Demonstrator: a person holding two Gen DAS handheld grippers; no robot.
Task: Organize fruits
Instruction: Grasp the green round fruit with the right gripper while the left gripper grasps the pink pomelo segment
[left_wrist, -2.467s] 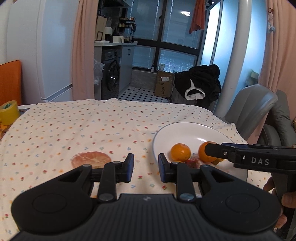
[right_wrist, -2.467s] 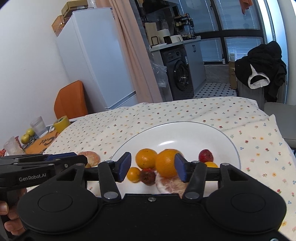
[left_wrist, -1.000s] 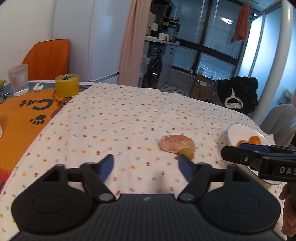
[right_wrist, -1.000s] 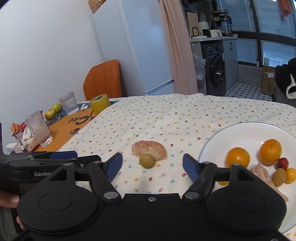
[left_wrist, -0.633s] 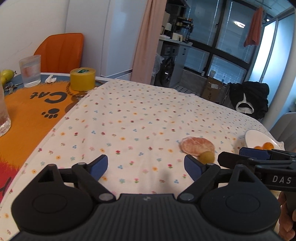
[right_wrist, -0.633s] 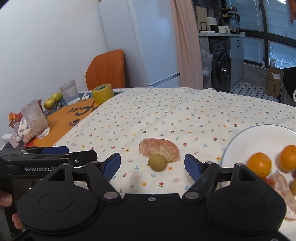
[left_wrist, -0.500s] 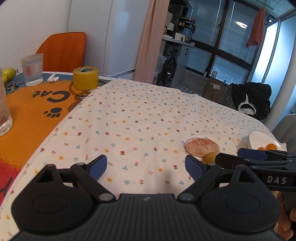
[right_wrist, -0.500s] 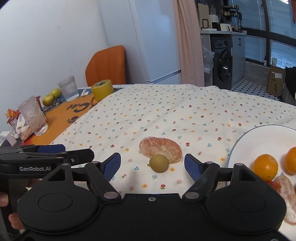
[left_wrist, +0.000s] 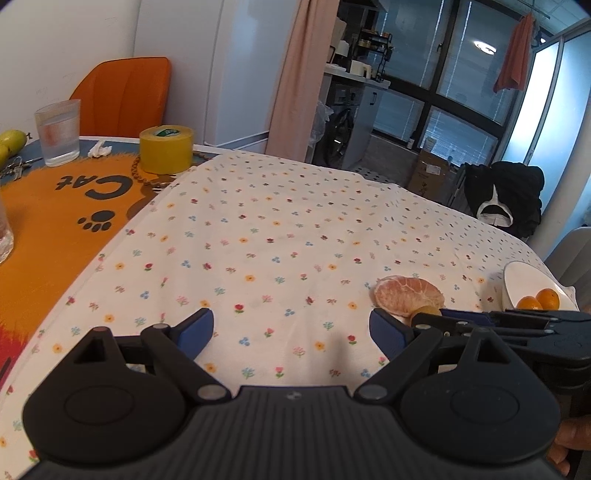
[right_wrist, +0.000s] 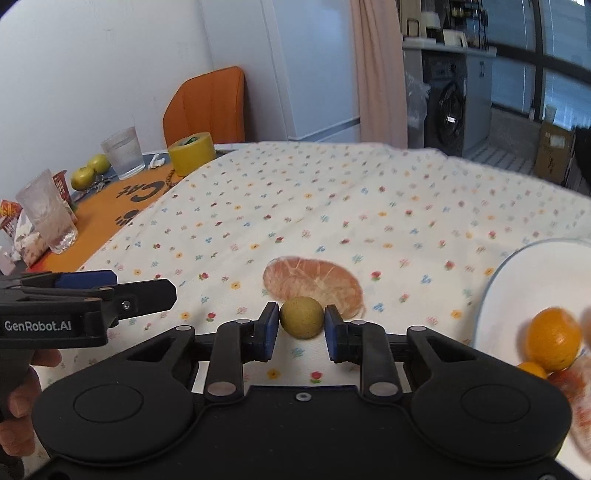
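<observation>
Right wrist view: the right gripper (right_wrist: 301, 326) brackets a small greenish-brown fruit (right_wrist: 301, 317) on the cloth (right_wrist: 332, 206), its blue pads close beside the fruit on either side; whether they already press it cannot be told. The step in hand appears to be the pick-up of this stray fruit. The next move calls for a firm closure, a lift, and a carry rightward to the plate (right_wrist: 517, 266). A peeled citrus piece (right_wrist: 314, 282) lies just behind the fruit, so a forward push risks nudging it. An orange (right_wrist: 553, 338) and other fruit fill the plate's near side; its far side is bare. The left gripper (left_wrist: 291, 332) hangs wide open over bare cloth, holding nothing, well clear of the carry path.
</observation>
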